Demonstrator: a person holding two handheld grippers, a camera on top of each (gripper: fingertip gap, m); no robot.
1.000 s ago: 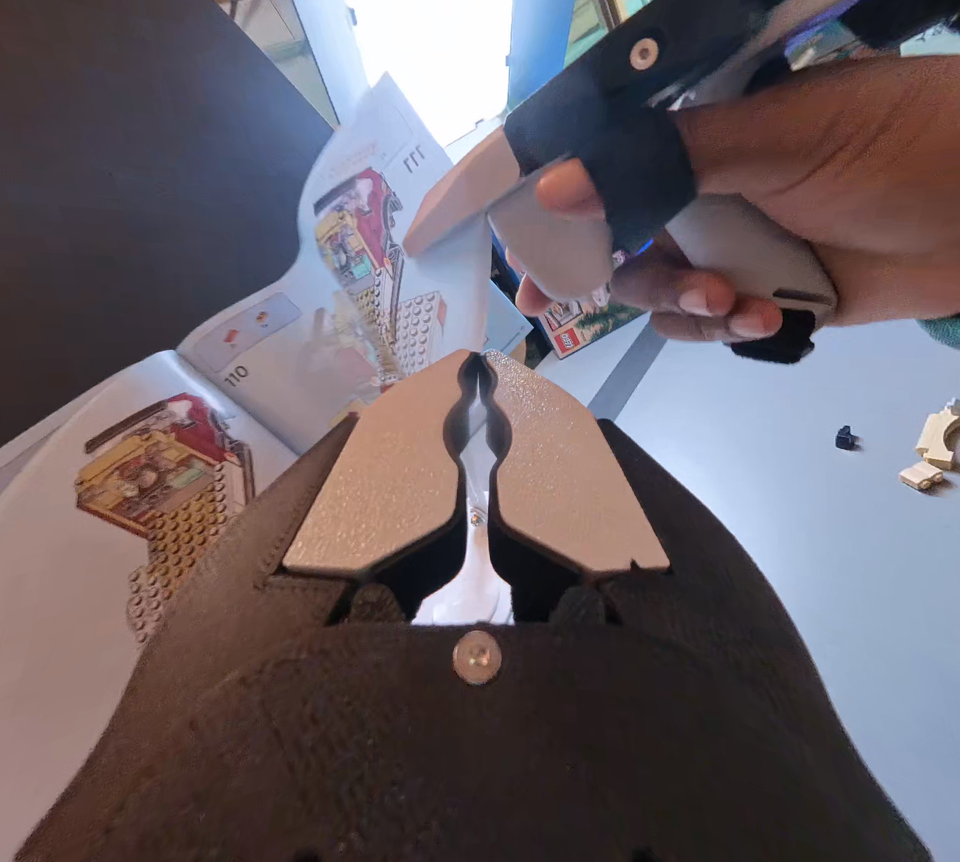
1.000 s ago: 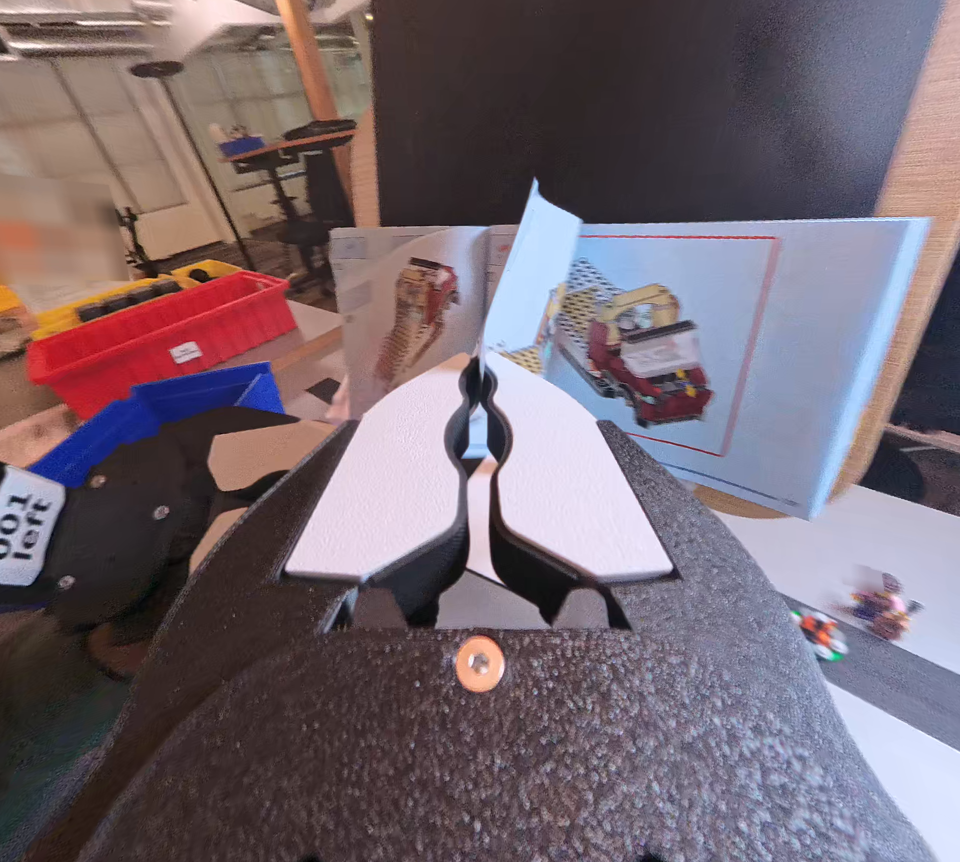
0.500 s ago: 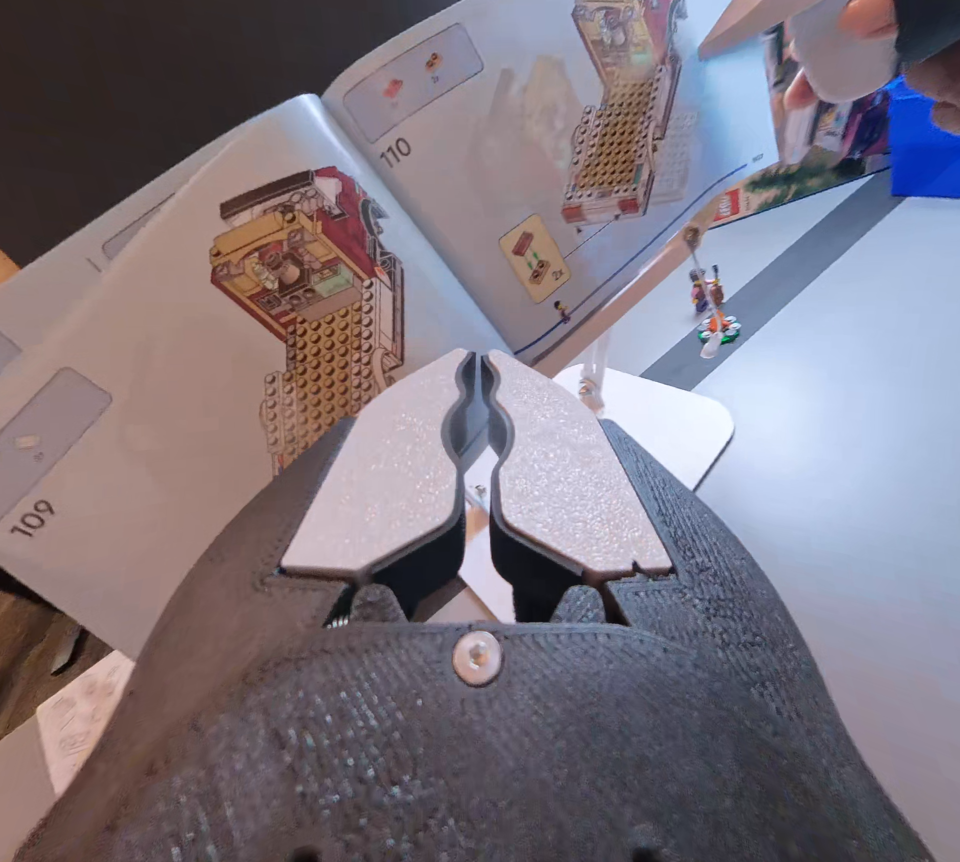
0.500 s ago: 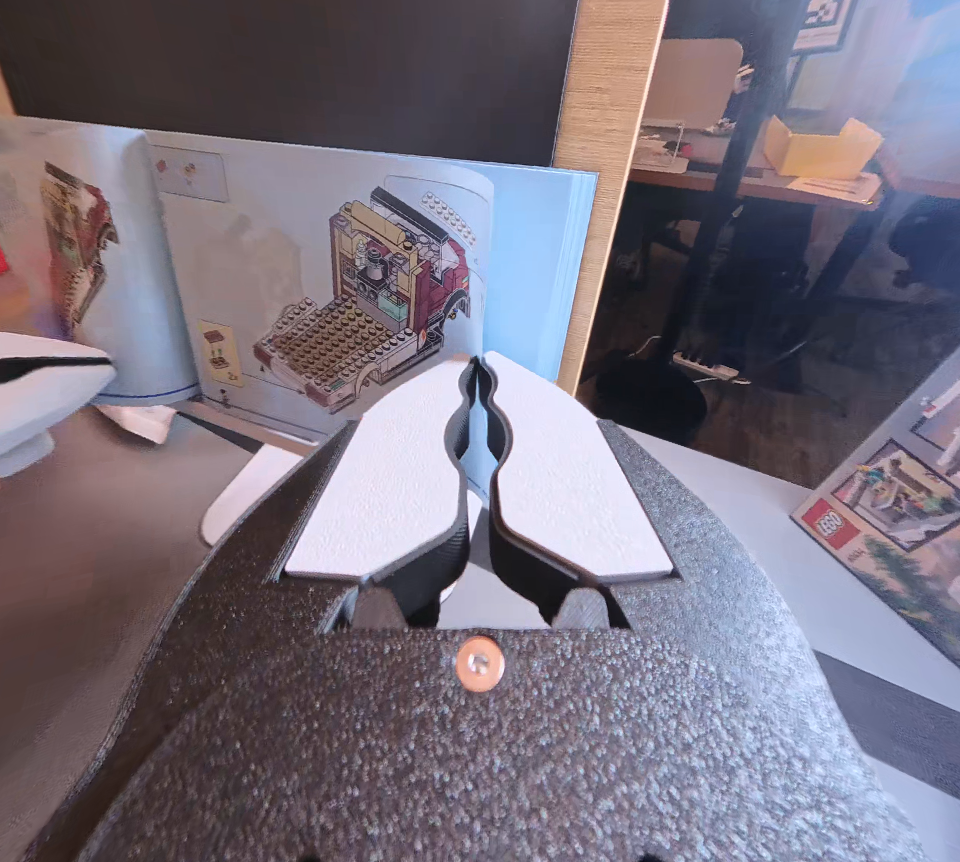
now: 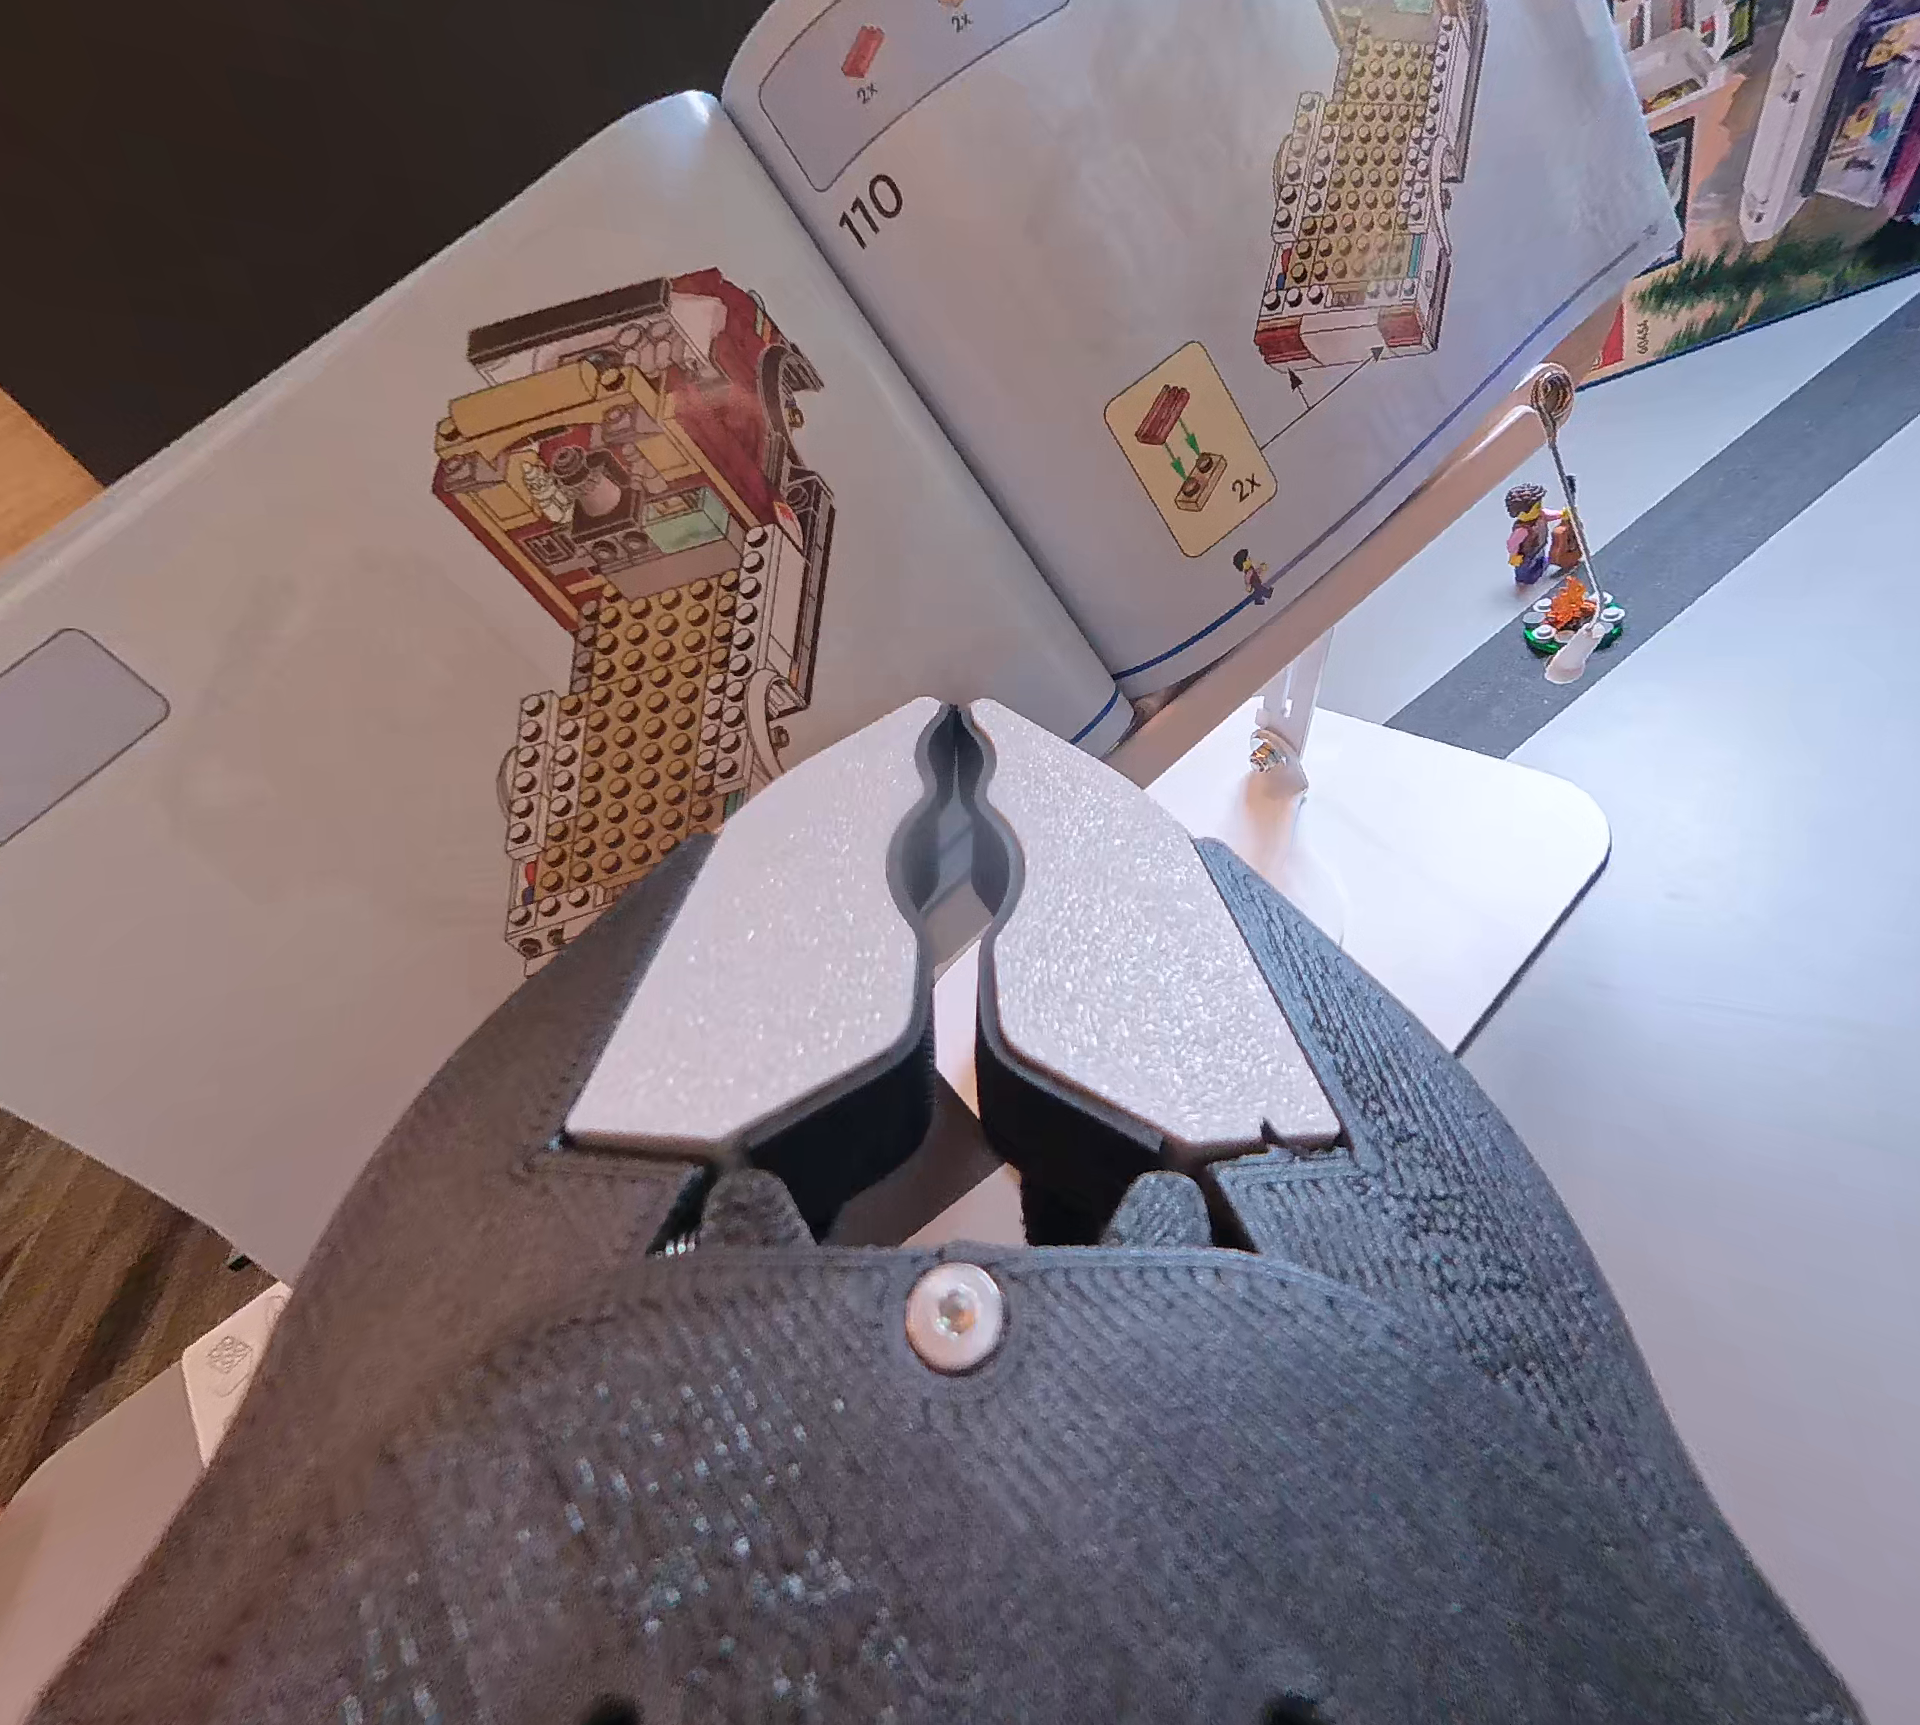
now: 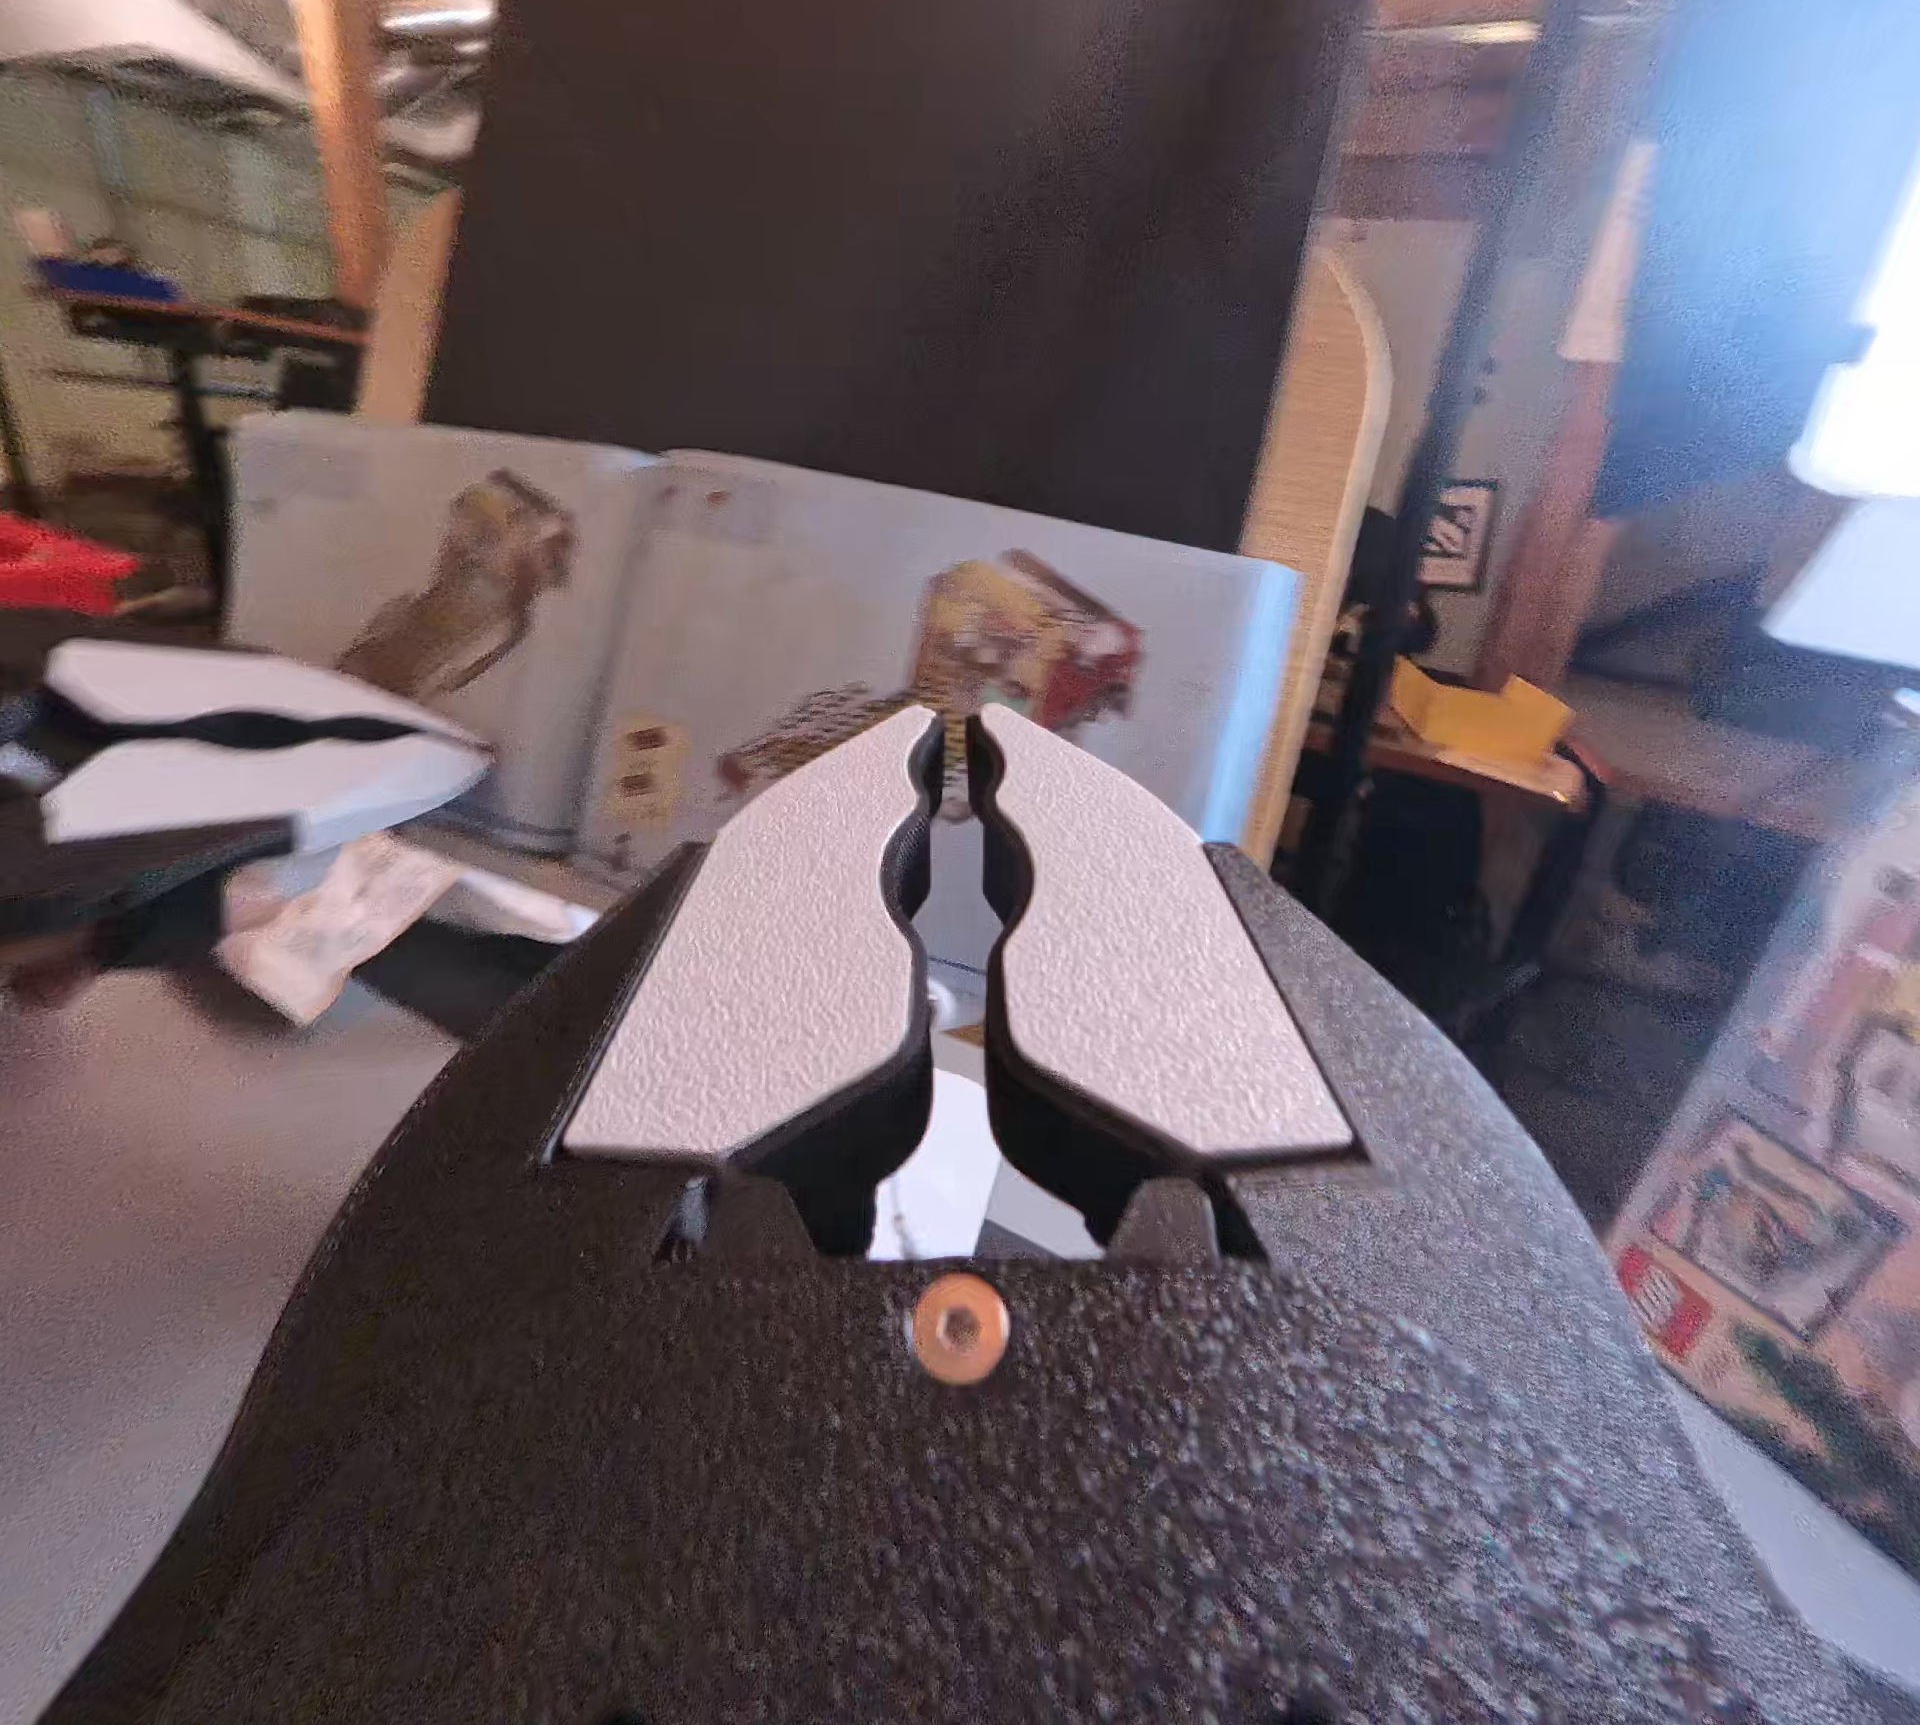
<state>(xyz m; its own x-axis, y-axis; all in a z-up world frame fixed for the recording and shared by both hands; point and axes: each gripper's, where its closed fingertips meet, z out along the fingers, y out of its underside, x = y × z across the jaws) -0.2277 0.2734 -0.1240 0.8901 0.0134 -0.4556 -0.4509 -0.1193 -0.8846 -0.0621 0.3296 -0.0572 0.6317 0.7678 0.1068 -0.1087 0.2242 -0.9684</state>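
- Left hand-held gripper (image 5: 954, 719): fingertips closed together, nothing between them, poised just before the open instruction booklet (image 5: 727, 428).
- Right hand-held gripper (image 6: 956, 725): fingertips slightly parted, empty, facing the booklet.
- Booklet rests on a white stand (image 5: 1455, 844) on the worktop (image 5: 1714, 1052); toy figure (image 5: 1527, 522) nearby.

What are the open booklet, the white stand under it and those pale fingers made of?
Booklet: paper with a slight sheen; its pages curve and catch light. Stand: smooth, flat white base, probably painted metal or plastic; hard to say which. Fingers: pale grainy pads on black ridged shells, likely printed plastic.
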